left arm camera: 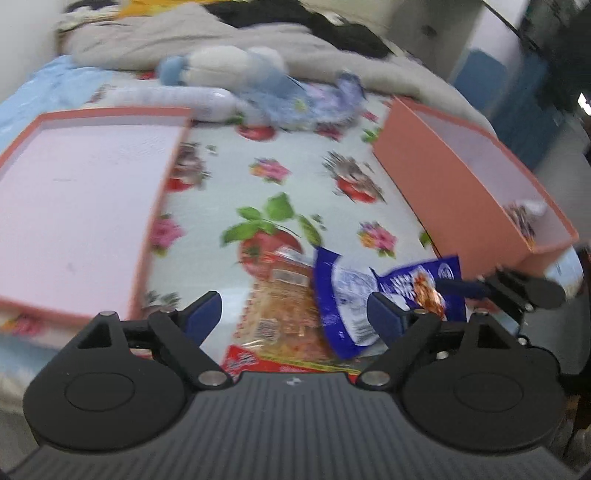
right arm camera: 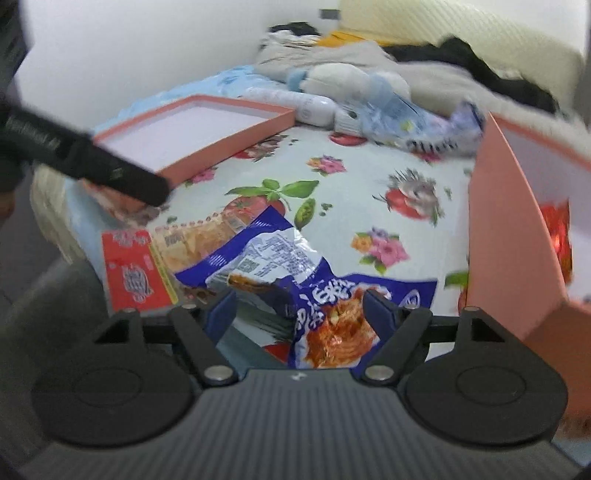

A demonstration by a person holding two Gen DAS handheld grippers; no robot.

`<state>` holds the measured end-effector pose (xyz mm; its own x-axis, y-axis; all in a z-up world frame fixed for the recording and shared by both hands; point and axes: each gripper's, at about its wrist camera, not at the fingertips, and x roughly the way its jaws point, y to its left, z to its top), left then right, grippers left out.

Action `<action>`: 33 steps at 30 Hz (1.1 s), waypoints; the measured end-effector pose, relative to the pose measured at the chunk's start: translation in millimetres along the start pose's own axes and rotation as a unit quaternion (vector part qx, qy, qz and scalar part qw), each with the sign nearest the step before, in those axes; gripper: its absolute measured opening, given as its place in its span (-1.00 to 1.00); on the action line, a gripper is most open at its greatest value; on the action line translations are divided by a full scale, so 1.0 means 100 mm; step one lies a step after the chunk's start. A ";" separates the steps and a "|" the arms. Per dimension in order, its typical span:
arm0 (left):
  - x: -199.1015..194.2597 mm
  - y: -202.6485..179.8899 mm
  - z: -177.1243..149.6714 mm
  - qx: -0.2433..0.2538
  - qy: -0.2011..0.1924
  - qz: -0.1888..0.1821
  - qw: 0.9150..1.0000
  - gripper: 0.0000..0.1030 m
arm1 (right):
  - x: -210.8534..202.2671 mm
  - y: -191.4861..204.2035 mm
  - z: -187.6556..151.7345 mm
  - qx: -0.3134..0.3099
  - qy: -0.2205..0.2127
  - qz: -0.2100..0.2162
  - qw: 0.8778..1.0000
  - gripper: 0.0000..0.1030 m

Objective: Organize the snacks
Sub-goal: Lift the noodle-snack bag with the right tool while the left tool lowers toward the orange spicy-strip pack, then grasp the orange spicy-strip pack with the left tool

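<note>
A blue snack packet (left arm camera: 351, 291) lies crumpled on the floral bed sheet, partly over a red and orange clear snack bag (left arm camera: 284, 317). My left gripper (left arm camera: 295, 314) is open just above these packets. In the right wrist view the blue packet (right arm camera: 295, 269) lies between the open fingers of my right gripper (right arm camera: 299, 310), and the red bag (right arm camera: 140, 269) lies to its left. I cannot tell whether the fingers touch the packet. The deep pink box (left arm camera: 465, 192) at the right holds some snacks (right arm camera: 559, 236).
A shallow pink lid (left arm camera: 74, 206) lies at the left of the bed, also in the right wrist view (right arm camera: 192, 133). A plush toy (left arm camera: 236, 70), a blanket (left arm camera: 258, 33) and loose wrappers lie at the far end. The bed's edge is near me.
</note>
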<state>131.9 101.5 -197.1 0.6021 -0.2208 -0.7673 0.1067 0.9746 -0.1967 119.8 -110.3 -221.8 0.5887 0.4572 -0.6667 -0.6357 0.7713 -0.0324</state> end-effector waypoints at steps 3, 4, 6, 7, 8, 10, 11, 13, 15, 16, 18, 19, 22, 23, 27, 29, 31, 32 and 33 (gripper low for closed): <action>0.18 -0.02 0.04 0.005 0.016 0.006 1.000 0.72 | 0.11 0.03 -0.03 -0.016 0.012 0.004 1.000 0.34; 0.23 -0.01 0.06 0.002 0.024 0.005 1.000 0.72 | 0.15 0.03 -0.05 -0.013 0.019 -0.004 1.000 -0.07; 0.29 -0.02 0.08 0.004 0.023 -0.002 1.000 0.72 | 0.18 -0.01 -0.06 0.003 0.025 -0.021 0.999 -0.55; 0.31 -0.03 0.09 0.007 0.023 -0.004 1.000 0.72 | 0.16 -0.06 -0.06 0.020 0.022 -0.020 0.999 -0.64; 0.33 -0.03 0.09 0.009 0.025 -0.002 1.000 0.72 | 0.14 -0.12 -0.05 0.043 0.021 -0.013 0.999 -0.68; 0.37 -0.03 0.10 0.011 0.027 0.003 1.000 0.72 | 0.10 -0.24 -0.04 0.100 0.018 -0.013 0.995 -0.76; 0.38 -0.04 0.09 0.014 0.025 0.001 1.000 0.72 | 0.09 -0.28 -0.04 0.117 0.018 -0.019 0.993 -0.77; 0.41 -0.04 0.08 0.021 0.026 0.002 0.999 0.72 | 0.03 -0.34 -0.05 0.148 0.012 -0.025 0.989 -0.78; 0.44 -0.05 0.06 0.029 0.030 -0.002 0.999 0.73 | -0.02 -0.40 -0.06 0.180 0.009 -0.024 0.983 -0.79; 0.46 -0.06 0.05 0.031 0.031 -0.007 0.999 0.75 | -0.04 -0.42 -0.07 0.196 0.009 -0.025 0.980 -0.79; 0.50 -0.07 0.02 0.035 0.032 -0.012 0.999 0.80 | -0.08 -0.47 -0.08 0.224 0.006 -0.023 0.974 -0.79; 0.52 -0.08 0.02 0.040 0.032 -0.014 0.999 0.84 | -0.10 -0.49 -0.09 0.237 0.004 -0.023 0.971 -0.79; 0.61 -0.14 0.01 0.061 0.033 -0.014 0.998 0.86 | -0.14 -0.55 -0.09 0.274 0.002 -0.031 0.961 -0.79; 0.62 -0.15 0.01 0.066 0.029 -0.017 0.997 0.86 | -0.15 -0.57 -0.09 0.282 0.000 -0.032 0.959 -0.79; 0.56 -0.14 0.05 0.061 0.017 -0.049 0.997 0.87 | -0.16 -0.68 -0.16 0.324 0.000 -0.023 0.946 -0.81; 0.50 -0.12 0.08 0.059 0.013 -0.053 0.997 0.87 | -0.15 -0.71 -0.19 0.336 0.001 -0.023 0.941 -0.81; 0.41 -0.10 0.10 0.056 0.003 -0.052 0.997 0.87 | -0.15 -0.74 -0.21 0.348 -0.001 -0.022 0.937 -0.81; 0.37 -0.08 0.11 0.056 -0.001 -0.054 0.997 0.87 | -0.15 -0.76 -0.22 0.355 -0.002 -0.021 0.935 -0.81; 0.35 -0.07 0.11 0.057 -0.003 -0.057 0.997 0.87 | -0.15 -0.78 -0.23 0.363 -0.003 -0.020 0.932 -0.81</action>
<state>161.2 87.3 -215.6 0.5866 -0.3295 -0.7398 0.2630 0.9415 -0.2108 149.1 -187.8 -226.0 0.6094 0.4223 -0.6711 -0.1097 0.8831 0.4561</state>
